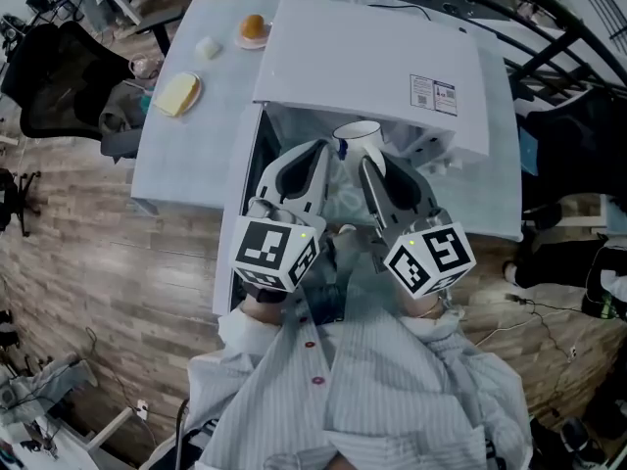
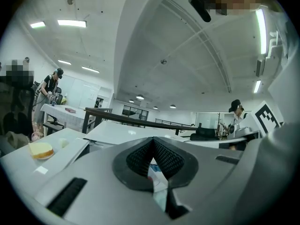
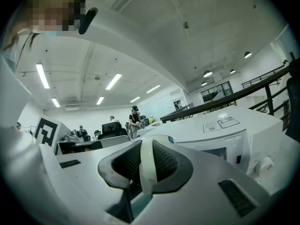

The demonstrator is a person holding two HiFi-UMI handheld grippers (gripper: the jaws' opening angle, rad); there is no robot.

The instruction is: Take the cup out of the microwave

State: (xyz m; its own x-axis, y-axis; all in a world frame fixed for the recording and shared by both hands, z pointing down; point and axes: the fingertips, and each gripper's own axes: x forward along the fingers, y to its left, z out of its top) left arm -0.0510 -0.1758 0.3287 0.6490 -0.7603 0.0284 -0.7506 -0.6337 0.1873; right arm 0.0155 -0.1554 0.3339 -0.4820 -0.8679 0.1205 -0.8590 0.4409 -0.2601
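Observation:
In the head view a white cup point(image 1: 358, 133) hangs just in front of the white microwave point(image 1: 372, 67), at its opening. My right gripper point(image 1: 365, 163) is shut on the cup's handle; in the right gripper view the white handle point(image 3: 149, 168) stands pinched between the two dark pads. My left gripper point(image 1: 327, 151) is right beside the cup on its left. In the left gripper view its pads point(image 2: 140, 157) meet at the tips, with only a sliver of a printed surface showing through the slit below. The cup's body is hidden in both gripper views.
The microwave's door point(image 1: 238, 209) stands open on the left, by my left gripper. On the table point(image 1: 176, 155) to the left lie bread on a plate point(image 1: 177, 94), an orange item on a plate point(image 1: 254, 28) and a small white piece point(image 1: 207, 47). The microwave's front and knob point(image 3: 265, 164) show at the right.

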